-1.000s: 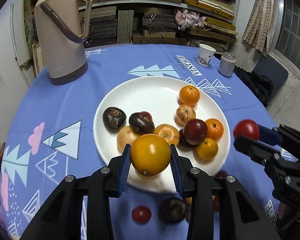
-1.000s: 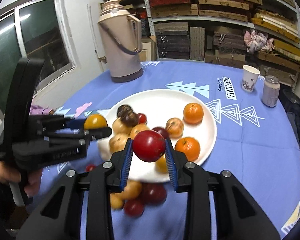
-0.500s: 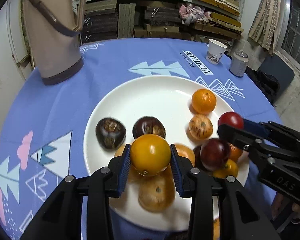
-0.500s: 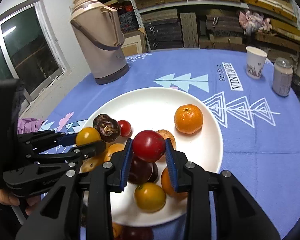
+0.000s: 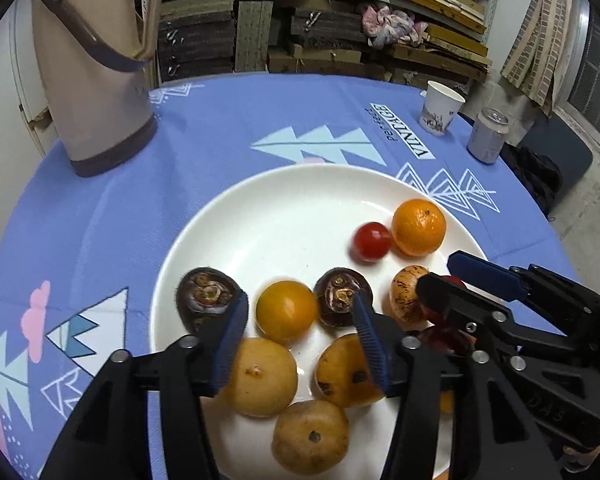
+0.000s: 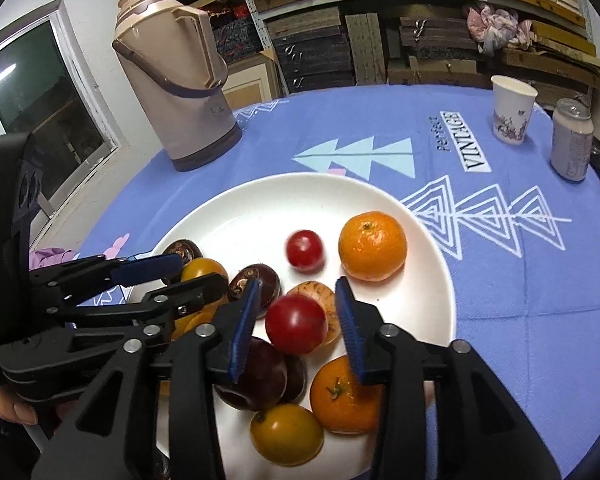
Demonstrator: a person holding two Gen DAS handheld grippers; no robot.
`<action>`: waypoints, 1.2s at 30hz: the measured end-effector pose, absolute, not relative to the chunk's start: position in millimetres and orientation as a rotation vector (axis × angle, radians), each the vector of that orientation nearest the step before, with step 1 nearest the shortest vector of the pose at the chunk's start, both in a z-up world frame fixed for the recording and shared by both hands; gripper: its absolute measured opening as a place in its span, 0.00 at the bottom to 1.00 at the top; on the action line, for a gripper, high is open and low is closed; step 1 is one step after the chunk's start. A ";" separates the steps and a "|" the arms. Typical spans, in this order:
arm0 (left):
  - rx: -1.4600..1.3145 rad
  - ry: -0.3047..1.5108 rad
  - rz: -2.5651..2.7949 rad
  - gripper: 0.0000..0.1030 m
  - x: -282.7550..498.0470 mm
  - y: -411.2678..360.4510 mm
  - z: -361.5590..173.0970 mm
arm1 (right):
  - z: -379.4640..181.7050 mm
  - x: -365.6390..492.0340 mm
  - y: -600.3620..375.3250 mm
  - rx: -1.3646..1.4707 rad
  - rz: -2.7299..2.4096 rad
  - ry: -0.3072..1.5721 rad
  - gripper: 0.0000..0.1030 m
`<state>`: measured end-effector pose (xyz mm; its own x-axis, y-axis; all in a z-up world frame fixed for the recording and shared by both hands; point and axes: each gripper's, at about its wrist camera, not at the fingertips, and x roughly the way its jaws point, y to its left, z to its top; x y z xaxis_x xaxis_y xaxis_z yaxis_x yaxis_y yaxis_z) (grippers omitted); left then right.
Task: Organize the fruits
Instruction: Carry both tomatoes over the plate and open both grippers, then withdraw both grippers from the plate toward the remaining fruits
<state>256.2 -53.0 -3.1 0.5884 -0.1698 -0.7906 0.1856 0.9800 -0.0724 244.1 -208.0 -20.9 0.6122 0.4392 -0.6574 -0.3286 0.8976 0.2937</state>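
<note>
A white plate [image 5: 284,208] [image 6: 260,208] on the blue tablecloth holds several fruits. My left gripper [image 5: 300,334] is open over the plate's near left part; a yellow-orange fruit [image 5: 286,311] [image 6: 204,270] lies on the plate between its fingers, free of the pads. My right gripper [image 6: 296,326] is open; a red fruit [image 6: 296,324] lies between its fingers on other fruits, touching neither pad. A small red tomato [image 5: 372,241] [image 6: 305,250] sits beside an orange mandarin [image 5: 419,227] [image 6: 372,246]. Dark round fruits [image 5: 208,300] and tan fruits [image 5: 260,376] lie near the front.
A beige thermos jug [image 5: 96,64] [image 6: 176,92] stands at the back left. A paper cup [image 5: 440,108] [image 6: 512,108] and a drink can [image 5: 488,136] [image 6: 571,140] stand at the back right. Shelves of stacked boards lie behind the table.
Both grippers moved forward over the plate and opened. The yellow-orange fruit left the left gripper and the red fruit left the right one; both now rest in the plate.
</note>
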 end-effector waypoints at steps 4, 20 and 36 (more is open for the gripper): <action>0.021 0.902 -0.207 0.59 248.7 -51.9 5.6 | -12.4 234.8 -210.8 0.145 0.441 0.778 0.42; 0.046 0.847 -0.197 0.67 182.8 -47.5 33.7 | 13.5 146.3 -232.3 0.127 0.409 0.693 0.66; 0.047 0.904 -0.159 0.69 116.9 -24.5 0.3 | -23.6 73.0 -244.5 0.117 0.400 0.752 0.80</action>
